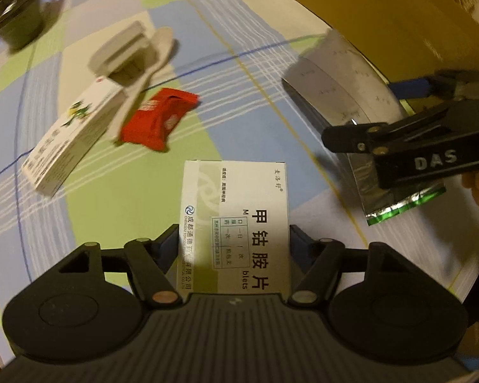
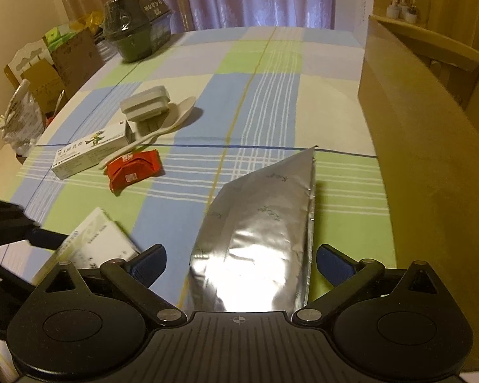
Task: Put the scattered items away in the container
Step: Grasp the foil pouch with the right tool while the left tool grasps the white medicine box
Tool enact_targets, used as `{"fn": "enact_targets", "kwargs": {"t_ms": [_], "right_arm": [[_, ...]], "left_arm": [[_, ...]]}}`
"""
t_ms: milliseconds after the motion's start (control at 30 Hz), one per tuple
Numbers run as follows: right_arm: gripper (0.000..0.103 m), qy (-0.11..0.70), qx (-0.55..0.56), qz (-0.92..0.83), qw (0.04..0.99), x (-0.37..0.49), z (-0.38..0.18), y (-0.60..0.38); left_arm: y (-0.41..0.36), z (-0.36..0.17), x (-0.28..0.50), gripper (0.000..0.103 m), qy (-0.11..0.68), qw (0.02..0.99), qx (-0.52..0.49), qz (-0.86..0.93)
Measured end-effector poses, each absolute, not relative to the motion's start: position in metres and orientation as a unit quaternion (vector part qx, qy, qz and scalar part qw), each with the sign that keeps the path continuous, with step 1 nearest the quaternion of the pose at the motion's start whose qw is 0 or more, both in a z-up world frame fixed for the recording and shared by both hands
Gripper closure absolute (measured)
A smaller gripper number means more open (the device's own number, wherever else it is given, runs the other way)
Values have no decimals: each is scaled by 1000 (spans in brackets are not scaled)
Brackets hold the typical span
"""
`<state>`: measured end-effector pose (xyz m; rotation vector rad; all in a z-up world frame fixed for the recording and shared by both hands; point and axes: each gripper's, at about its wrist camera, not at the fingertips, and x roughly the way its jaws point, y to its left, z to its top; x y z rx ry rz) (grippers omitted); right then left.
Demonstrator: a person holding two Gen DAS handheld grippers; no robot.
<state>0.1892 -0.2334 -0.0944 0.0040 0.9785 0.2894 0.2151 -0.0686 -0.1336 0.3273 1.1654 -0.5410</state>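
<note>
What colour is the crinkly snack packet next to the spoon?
Red, with small white label patches. The snack packet shows best in the right wrist view, beside the white spoon.

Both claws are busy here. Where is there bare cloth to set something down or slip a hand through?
Bare cloth runs down the middle, between the red packet and the cardboard box, beyond the silver pouch. The far end beside the dark bowl is also bare. The left side is crowded: ointment box, spoon, white case and red packet overlap or touch.
</note>
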Motion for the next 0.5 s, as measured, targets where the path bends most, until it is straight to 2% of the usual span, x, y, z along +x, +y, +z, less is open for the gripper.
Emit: {"fn": "enact_targets", "kwargs": {"t_ms": [133,167,200,500], "right_arm": [[0,486,-15,123,865,198,-100,-225],[9,492,-24,116,863,199,-101,-223],[34,497,-29,113,860,200,-102,-222],[37,476,-17,112,872,174,-77,-234]], "left_arm": [[-52,-127,212,36,541,798,126,-232],[-49,-126,211,36,542,800,121,-228],[-47,-125,210,36,542,801,117,-225],[-42,-116,196,36,543,807,90,-215]]}}
